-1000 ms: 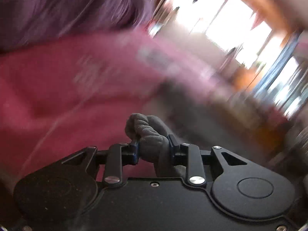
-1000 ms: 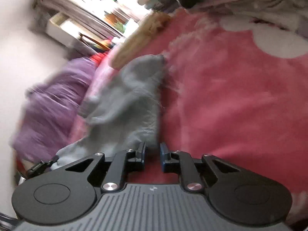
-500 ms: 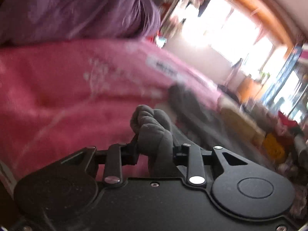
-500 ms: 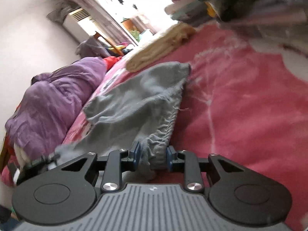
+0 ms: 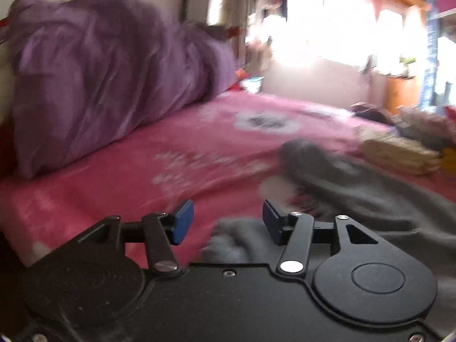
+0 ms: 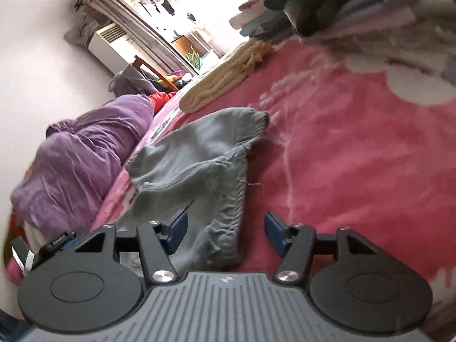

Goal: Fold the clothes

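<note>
We've got both tools over the bed w/ nothing in them. Left gripper point(image 5: 228, 222): fingers spread wide, grey garment point(image 5: 356, 196) bunched just below and behind the gap, not pinched. Right gripper point(image 6: 226, 232): fingers also wide apart, the gathered waistband end of the same grey garment point(image 6: 205, 165) lying in the gap btwn them, no pad seen touching it.

Where it lies: in the right wrist view it runs from bottom centre up toward mid-frame, on the pink blanket point(image 6: 356, 156), partly doubled over itself, one ruched edge along its right side and a cuff-like end at the top. In the left wrist view it fills the lower right, blurred. Whether that's a finished fold or a half-laid one we can't tell.

Handling, our guess: soft jersey-type knit, light, limp, no stiffness, so it'll sag and drape from any pinch point. Not slippery; the fleecy blanket likely drags on it, so lift rather than slide. Not fragile, though a loose thread shows at the hem.

Best grip, we reckon: the thick elastic-gathered band near the right gripper, since bulk gives the pads purchase, plus a matching corner for the left. Single-layer mid-cloth would just bunch.

Nearby: purple duvet point(image 6: 79, 154) at left, folded cream item point(image 6: 225, 82) upper centre, clothes pile point(image 6: 342, 5) top right.
</note>
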